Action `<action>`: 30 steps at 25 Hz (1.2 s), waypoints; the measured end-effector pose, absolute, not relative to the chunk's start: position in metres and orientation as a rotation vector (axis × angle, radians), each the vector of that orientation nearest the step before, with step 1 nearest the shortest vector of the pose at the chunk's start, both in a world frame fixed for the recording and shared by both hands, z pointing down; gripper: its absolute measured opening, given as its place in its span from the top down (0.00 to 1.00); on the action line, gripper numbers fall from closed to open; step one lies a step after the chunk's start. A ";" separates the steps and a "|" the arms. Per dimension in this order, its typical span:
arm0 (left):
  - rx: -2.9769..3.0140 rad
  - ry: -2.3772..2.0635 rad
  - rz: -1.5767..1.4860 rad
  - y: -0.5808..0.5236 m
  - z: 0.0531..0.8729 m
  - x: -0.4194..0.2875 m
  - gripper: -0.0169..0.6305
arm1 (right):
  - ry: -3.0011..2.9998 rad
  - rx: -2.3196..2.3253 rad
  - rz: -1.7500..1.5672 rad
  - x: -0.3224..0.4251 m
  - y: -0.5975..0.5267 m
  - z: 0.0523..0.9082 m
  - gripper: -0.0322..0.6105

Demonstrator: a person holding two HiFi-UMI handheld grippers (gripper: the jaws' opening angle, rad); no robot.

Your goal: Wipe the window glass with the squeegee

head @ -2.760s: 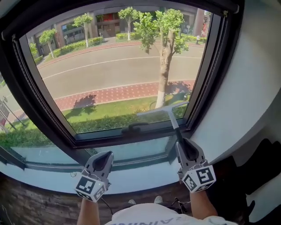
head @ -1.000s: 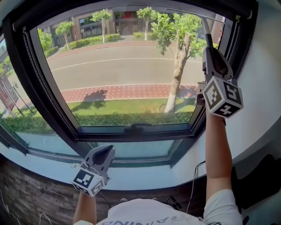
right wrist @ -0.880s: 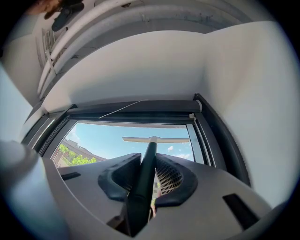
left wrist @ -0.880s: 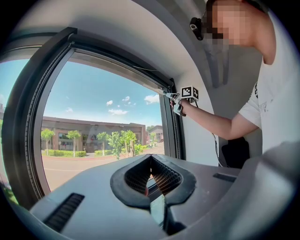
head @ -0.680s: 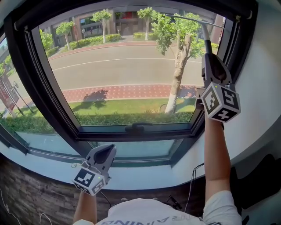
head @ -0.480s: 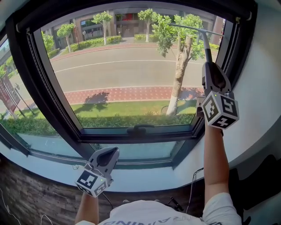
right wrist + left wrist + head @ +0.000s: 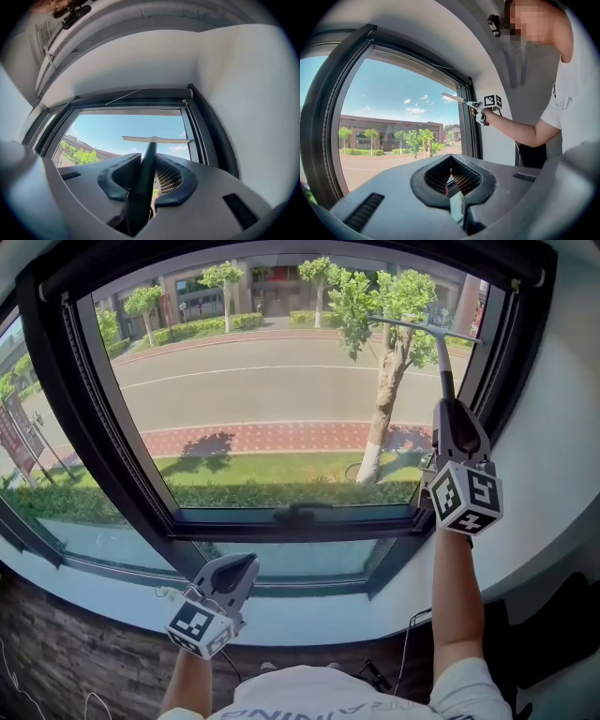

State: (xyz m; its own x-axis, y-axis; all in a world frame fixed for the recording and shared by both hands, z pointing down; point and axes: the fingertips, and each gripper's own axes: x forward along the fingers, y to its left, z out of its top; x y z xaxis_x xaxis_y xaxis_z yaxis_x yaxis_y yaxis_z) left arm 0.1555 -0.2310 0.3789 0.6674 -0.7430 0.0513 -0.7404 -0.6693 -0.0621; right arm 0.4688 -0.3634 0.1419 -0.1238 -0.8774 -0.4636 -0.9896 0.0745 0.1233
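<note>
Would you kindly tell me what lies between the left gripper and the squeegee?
In the head view, the window's black lower frame with its handle, then bare window glass, lie between the left gripper and the raised squeegee.

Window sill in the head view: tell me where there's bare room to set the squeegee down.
Bare: the white sill between the left gripper and the person's right forearm, below the dark window frame; also the strip left of the left gripper. Crowded: under the left gripper, and the right end, where the forearm crosses. The right gripper holds the squeegee.
</note>
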 end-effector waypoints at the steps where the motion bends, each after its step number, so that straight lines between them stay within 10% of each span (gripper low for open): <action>1: -2.836 1.263 -0.111 -0.231 0.379 0.155 0.95 | 2.090 -1.880 0.597 0.469 -0.363 0.145 0.79; 30: -2.864 1.267 -0.112 -0.227 0.386 0.156 0.95 | 2.203 -1.976 0.418 0.468 -0.353 0.264 0.79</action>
